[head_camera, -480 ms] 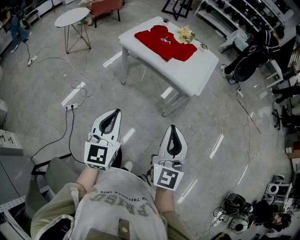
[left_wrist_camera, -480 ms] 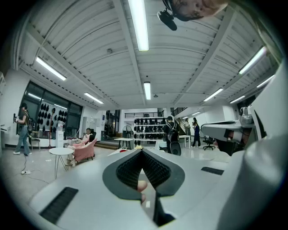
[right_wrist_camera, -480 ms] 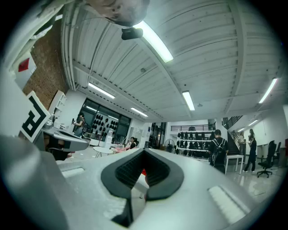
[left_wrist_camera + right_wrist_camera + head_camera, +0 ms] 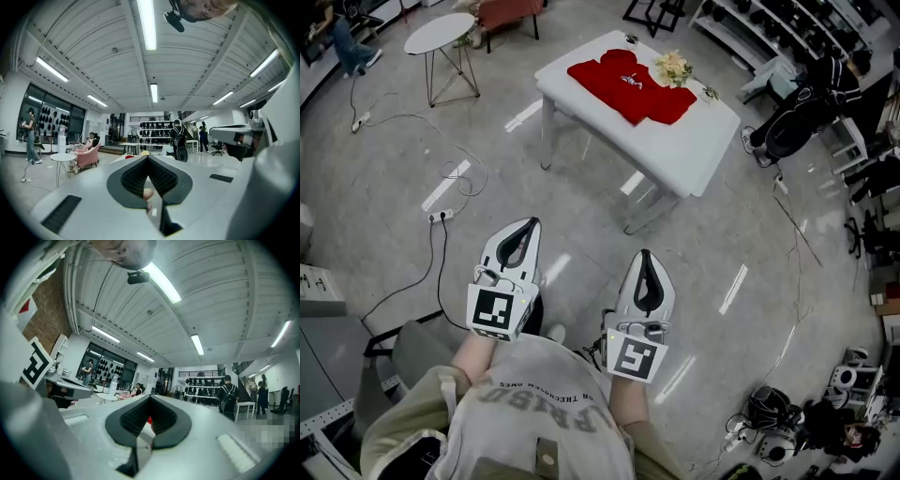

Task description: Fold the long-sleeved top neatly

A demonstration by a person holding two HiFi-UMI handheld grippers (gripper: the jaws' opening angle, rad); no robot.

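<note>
Both tools, the left gripper [image 4: 528,232] and the right gripper [image 4: 645,261], are clenched on nothing, well apart from the white table [image 4: 686,150] where the red long-sleeved top [image 4: 630,86] lies spread, so all the folding seemingly remains.

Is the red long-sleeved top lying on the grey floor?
No, the red long-sleeved top lies on the white rectangular table.

Open floor [image 4: 581,211] up to the white table [image 4: 689,141]; flowers [image 4: 672,67] beside the red top [image 4: 628,89]
</note>
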